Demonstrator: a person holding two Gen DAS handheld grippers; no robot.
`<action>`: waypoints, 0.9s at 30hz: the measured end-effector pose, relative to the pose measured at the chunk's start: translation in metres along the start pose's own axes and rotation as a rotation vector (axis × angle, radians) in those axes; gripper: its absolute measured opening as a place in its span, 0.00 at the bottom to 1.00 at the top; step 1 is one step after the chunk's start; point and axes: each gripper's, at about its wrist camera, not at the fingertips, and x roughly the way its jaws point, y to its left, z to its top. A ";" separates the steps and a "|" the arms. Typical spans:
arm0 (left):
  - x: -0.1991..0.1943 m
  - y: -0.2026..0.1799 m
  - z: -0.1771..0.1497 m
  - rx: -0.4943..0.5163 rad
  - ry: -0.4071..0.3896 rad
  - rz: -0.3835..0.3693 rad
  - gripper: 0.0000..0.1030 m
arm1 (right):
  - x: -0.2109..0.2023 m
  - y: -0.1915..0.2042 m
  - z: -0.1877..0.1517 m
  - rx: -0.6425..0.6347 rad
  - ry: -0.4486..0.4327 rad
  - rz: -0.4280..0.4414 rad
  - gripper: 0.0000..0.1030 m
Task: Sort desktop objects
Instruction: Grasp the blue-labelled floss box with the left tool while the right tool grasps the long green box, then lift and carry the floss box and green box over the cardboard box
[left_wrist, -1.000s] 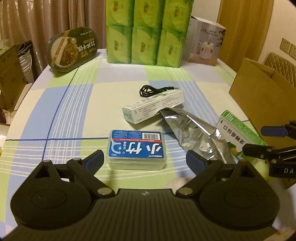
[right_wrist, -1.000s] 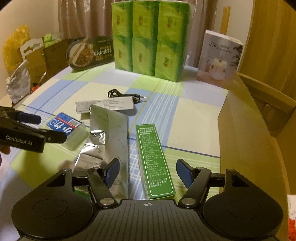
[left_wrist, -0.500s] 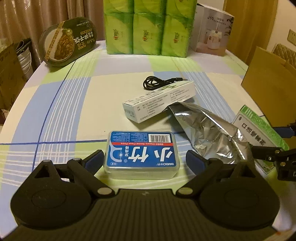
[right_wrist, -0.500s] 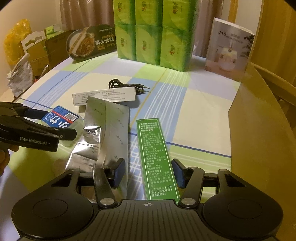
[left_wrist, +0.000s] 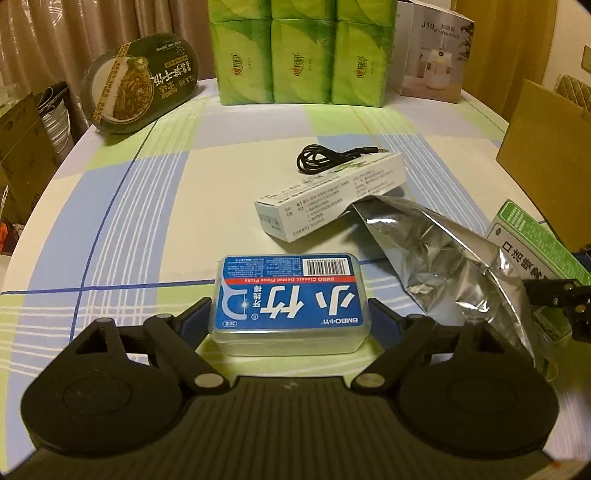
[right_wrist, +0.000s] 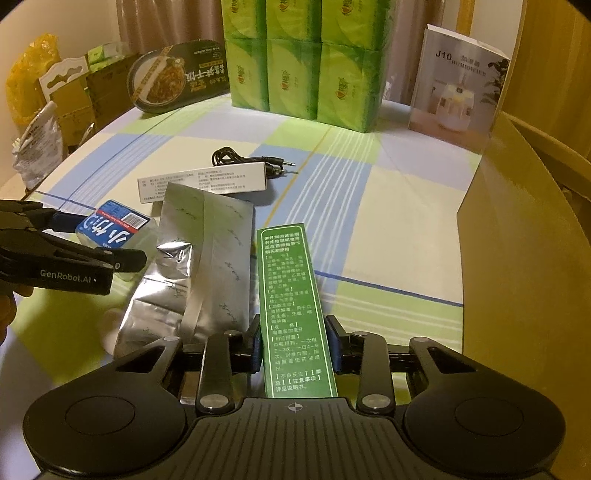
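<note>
Floss box (left_wrist: 290, 301) is pinched by left gripper (left_wrist: 290, 321) fingers, beside foil pouch (left_wrist: 436, 258). Green carton (right_wrist: 291, 306) is clamped low by right gripper (right_wrist: 294, 347); long overhang could pivot it, and the pouch could be dragged.

Floss box (left_wrist: 290, 297): clear, glossy plastic under a blue printed label; it sits between my left gripper's (left_wrist: 290, 321) fingers.
Green carton (right_wrist: 291, 306): smooth printed cardboard with a slight sheen, between my right gripper's (right_wrist: 294, 349) blue pads.
Foil pouch (right_wrist: 195, 266): crinkled silver foil, highly reflective.
White carton (left_wrist: 332, 195): matt printed cardboard.
Cable (left_wrist: 321, 160): black, smooth rubbery sheath with a metal plug tip.
Tablecloth (left_wrist: 129, 206): smooth checked sheet; I cannot tell cloth from vinyl.
Tissue packs (left_wrist: 299, 62): glossy green plastic wrap.
Cardboard box (right_wrist: 517, 258): plain brown, matt.
My grippers: matt black plastic with metal pivot pins.
</note>
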 end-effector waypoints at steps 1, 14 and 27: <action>0.000 0.000 0.000 0.003 0.000 0.002 0.82 | 0.000 0.000 0.000 0.001 0.001 0.001 0.28; -0.034 0.004 -0.002 -0.007 -0.029 -0.003 0.81 | -0.033 0.005 0.002 0.033 -0.084 0.024 0.27; -0.119 -0.022 0.016 0.003 -0.175 -0.053 0.81 | -0.109 0.010 0.004 0.050 -0.324 -0.022 0.27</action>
